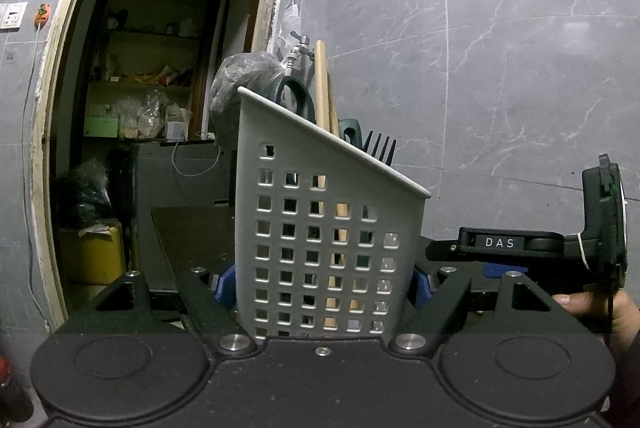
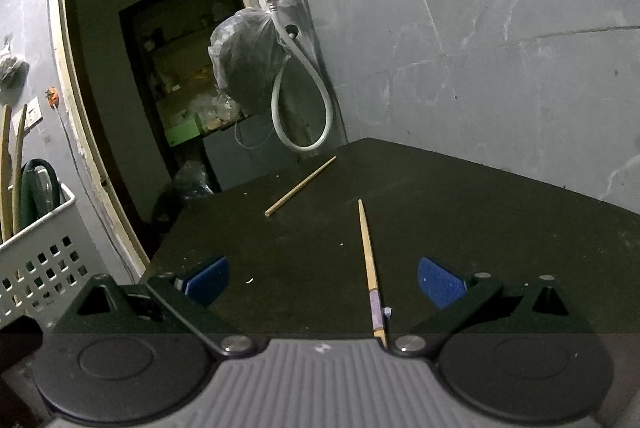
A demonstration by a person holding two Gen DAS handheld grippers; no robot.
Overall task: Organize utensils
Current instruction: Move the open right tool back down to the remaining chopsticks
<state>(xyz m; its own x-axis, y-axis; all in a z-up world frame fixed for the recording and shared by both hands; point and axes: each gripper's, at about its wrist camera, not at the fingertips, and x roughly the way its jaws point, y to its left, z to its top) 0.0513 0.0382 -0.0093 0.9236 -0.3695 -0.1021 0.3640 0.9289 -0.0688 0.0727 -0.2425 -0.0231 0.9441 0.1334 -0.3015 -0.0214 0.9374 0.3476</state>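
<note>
My left gripper (image 1: 323,290) is shut on a white perforated utensil basket (image 1: 320,228), its blue pads pressed on both sides. Green scissors (image 1: 296,95), wooden handles (image 1: 322,83) and a black fork (image 1: 380,145) stick out of the basket. My right gripper (image 2: 324,282) hovers low over the dark table (image 2: 480,211), open. A wooden chopstick with a purple band (image 2: 369,260) lies on the table between its pads, closer to the right one and untouched. A second chopstick (image 2: 301,185) lies farther back. The basket (image 2: 40,260) shows at the left edge of the right wrist view.
A grey tiled wall (image 2: 500,47) backs the table. A tap with a looped white hose (image 2: 304,99) and a hanging plastic bag (image 2: 244,63) are beside an open doorway (image 2: 152,67) to a dark storeroom. The table's left edge drops off near the door. A hand (image 1: 592,308) holds the right tool's black housing (image 1: 520,244).
</note>
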